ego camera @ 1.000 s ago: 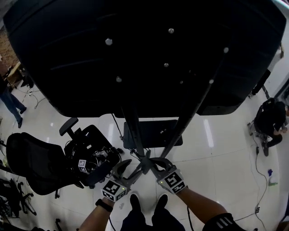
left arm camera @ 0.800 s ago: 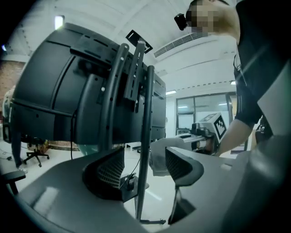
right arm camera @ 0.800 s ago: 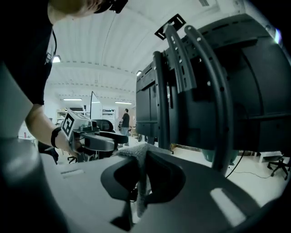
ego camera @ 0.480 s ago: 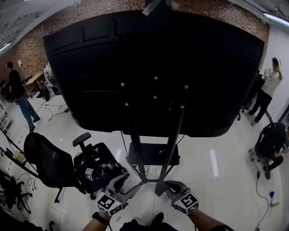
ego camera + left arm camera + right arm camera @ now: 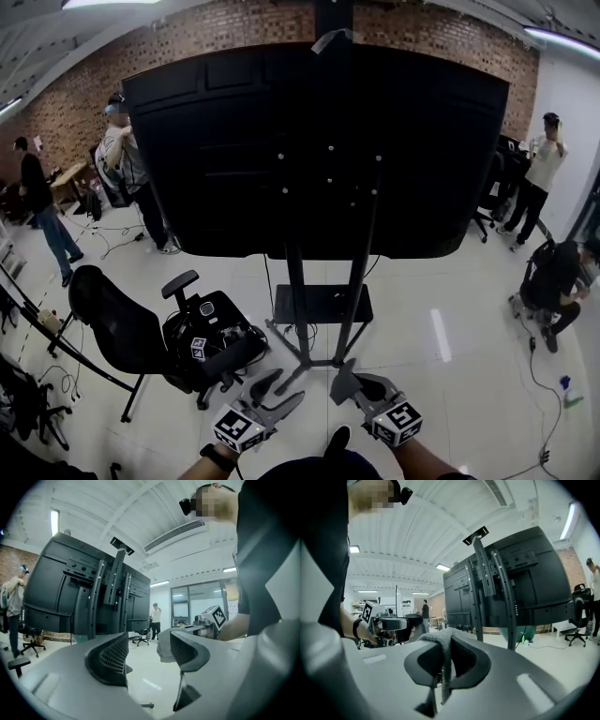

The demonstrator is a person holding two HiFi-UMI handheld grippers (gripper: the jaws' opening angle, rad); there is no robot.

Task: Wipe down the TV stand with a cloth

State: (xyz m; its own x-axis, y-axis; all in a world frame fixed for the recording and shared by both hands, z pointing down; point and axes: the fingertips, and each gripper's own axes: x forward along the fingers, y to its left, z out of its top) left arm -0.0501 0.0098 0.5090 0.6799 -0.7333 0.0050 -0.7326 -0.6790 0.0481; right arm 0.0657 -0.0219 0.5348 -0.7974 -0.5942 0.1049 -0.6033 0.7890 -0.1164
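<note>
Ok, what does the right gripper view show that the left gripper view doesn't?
Only the right gripper view shows the right gripper shut on the grey cloth. Only the left gripper view shows the left gripper, its jaws apart with nothing between them. Both show the back of the TV mounted on the TV stand.

TV stand (image 5: 298,291): 1 | cloth (image 5: 440,644): 1 | grippers: 2, left gripper (image 5: 281,391), right gripper (image 5: 343,382) | office chairs (image 5: 108,323) beside stand: 2 | bystanders (image 5: 37,202): 4
</note>
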